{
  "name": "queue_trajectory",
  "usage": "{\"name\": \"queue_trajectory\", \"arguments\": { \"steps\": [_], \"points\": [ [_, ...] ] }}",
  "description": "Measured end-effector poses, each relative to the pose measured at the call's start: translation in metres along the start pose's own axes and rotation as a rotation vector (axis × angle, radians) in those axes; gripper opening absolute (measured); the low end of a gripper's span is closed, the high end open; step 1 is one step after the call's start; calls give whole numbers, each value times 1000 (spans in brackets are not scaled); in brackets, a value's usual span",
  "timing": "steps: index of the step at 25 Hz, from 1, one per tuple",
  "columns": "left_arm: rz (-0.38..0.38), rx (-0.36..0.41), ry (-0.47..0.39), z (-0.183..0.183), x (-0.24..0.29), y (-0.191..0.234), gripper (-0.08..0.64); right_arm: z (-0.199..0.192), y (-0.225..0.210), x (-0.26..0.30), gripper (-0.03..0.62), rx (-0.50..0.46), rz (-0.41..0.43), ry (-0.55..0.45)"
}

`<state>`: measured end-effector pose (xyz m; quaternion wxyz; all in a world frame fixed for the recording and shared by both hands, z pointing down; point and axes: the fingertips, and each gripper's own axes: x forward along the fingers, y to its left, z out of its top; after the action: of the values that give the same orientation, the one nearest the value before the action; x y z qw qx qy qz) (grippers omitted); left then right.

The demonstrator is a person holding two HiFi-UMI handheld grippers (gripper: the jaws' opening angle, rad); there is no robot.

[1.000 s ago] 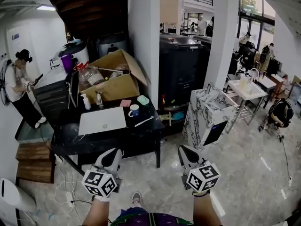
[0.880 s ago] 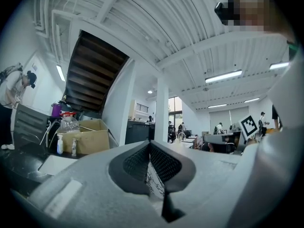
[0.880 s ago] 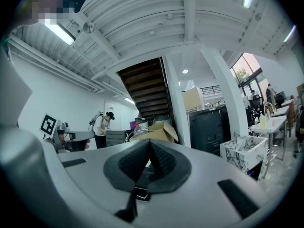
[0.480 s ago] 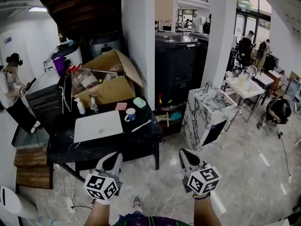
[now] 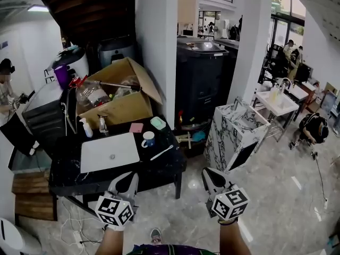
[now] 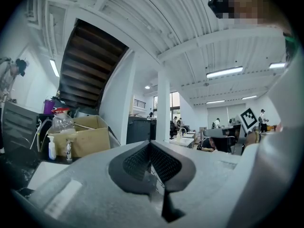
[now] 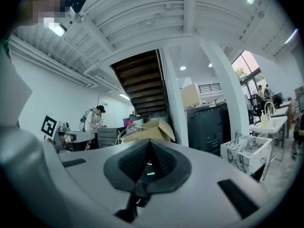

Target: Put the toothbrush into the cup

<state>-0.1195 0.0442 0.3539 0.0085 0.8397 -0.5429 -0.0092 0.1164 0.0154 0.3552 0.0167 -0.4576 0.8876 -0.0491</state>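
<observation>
A white toothbrush lies on the black table, near its right front corner. Just behind it stands the blue and white cup. In the head view my left gripper is held level in front of the table's near edge, with its jaws shut and nothing between them. My right gripper hangs over the tiled floor to the right of the table, also shut and empty. The left gripper view shows its pads meeting. The right gripper view shows the same.
On the table are a white rectangular basin, two pump bottles, a pink pad and a green block. Behind them are an open cardboard box and a white pillar. A marble-patterned cabinet stands at the right.
Both grippers have been carried forward toward the black table, which now lies closer and further left in the head view. Their jaws stayed shut.
</observation>
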Motion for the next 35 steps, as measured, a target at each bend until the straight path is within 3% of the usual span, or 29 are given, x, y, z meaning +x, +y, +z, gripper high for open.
{"name": "queue_trajectory", "arguments": {
  "steps": [16, 21, 35],
  "points": [
    [-59, -29, -13, 9, 72, 92, 17, 18, -2, 113, 2, -31, -30, 8],
    [-71, -24, 3, 6, 87, 121, 17, 26, -6, 133, 2, -12, -89, -63],
    [-110, -59, -14, -5, 108, 162, 17, 11, -1, 170, 2, -38, -140, -25]
  ]
}}
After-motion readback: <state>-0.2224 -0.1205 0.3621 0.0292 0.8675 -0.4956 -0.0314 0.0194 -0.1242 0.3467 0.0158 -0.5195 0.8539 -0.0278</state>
